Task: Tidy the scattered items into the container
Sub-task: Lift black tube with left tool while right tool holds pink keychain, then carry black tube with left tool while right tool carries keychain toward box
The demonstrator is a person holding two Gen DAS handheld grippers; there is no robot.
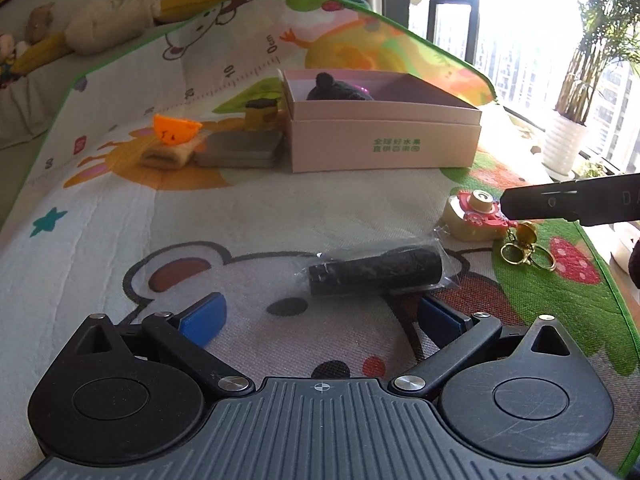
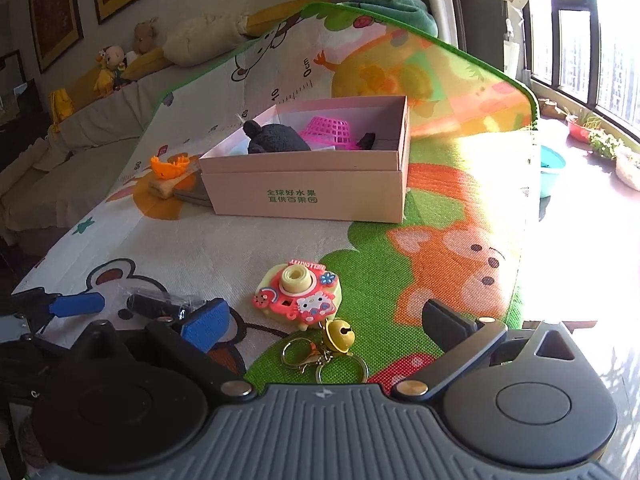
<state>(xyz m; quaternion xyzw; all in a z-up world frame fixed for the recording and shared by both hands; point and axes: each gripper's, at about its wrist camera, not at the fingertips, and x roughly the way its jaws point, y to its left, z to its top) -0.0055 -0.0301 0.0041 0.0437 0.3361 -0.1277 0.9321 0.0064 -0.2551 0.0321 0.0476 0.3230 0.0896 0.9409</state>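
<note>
1. Far left on the play mat (image 1: pixel 120 216), an orange toy piece (image 1: pixel 176 128) sits on a small tan block (image 1: pixel 166 155), beside a flat grey tin (image 1: pixel 240 150).
2. The left gripper (image 1: pixel 320 316) hangs low with jaws spread wide, the black roll in clear wrap (image 1: pixel 376 270) lying just beyond them, untouched.
3. Far centre, the pink cardboard box (image 2: pixel 312 196) holds a dark plush (image 2: pixel 276 138) and a pink basket (image 2: pixel 330 130).
4. Near right, the camera-shaped keychain (image 2: pixel 298 294) with bell (image 2: pixel 340 334) and rings lies on the mat.
5. The right gripper (image 2: pixel 324 324) is spread open around it, holding nothing.
</note>
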